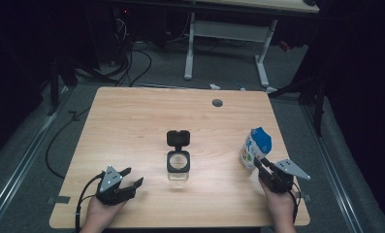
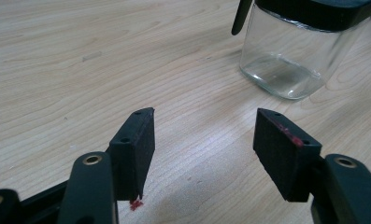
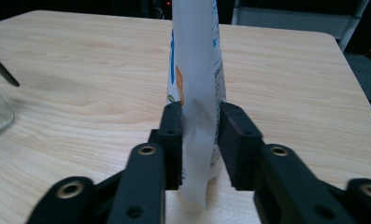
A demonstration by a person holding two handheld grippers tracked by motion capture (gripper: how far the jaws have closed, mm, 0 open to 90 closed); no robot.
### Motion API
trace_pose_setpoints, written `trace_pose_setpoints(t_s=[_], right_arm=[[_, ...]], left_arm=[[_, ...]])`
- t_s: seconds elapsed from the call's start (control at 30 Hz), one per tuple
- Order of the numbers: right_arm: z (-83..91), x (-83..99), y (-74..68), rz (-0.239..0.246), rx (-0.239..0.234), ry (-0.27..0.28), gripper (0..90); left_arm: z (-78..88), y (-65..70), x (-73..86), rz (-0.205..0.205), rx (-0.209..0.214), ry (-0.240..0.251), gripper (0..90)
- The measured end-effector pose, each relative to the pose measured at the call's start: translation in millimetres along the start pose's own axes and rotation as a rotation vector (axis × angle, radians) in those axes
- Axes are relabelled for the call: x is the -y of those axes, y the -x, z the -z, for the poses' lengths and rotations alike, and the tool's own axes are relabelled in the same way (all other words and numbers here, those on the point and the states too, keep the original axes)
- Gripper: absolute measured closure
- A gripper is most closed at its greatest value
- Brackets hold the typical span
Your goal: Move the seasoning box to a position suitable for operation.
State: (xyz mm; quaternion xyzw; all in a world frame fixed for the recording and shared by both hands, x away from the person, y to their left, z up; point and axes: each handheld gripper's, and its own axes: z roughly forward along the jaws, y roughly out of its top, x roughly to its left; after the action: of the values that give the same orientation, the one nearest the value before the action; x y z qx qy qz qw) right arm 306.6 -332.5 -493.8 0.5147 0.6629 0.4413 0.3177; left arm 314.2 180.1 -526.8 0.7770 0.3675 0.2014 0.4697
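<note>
Two grippers: right gripper [image 3: 199, 140] pinches the upright pouch [image 3: 195, 60]; left gripper [image 2: 204, 140] rests open and empty near the jar [image 2: 290, 51].

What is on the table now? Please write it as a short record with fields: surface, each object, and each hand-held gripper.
surface: wooden table
jar: clear glass jar, upright at the table's middle, black hinged lid flipped open, looks empty
pouch: white and blue pouch, standing upright near the right edge
left hand-held gripper: open, nothing between the jaws, resting near the front left, jar ahead of it
right hand-held gripper: jaws closed on the pouch's lower part, pads pressing its sides
</note>
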Motion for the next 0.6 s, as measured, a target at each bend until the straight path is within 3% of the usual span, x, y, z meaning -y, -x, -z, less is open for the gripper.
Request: trace_pose_setpoints(t_s=[0.53, 0.6], right_arm=[[-12.0, -5.8, -1.7, 0.005, -0.002, 0.002, 65.2], [-12.6, -7.5, -2.4, 0.011, -0.001, 0.006, 68.1]], left_arm=[[0.4, 1.7, -0.1, -0.006, 0.009, 0.0, 39.1], [0.1, 1.9, 0.0, -0.006, 0.009, -0.002, 39.1]])
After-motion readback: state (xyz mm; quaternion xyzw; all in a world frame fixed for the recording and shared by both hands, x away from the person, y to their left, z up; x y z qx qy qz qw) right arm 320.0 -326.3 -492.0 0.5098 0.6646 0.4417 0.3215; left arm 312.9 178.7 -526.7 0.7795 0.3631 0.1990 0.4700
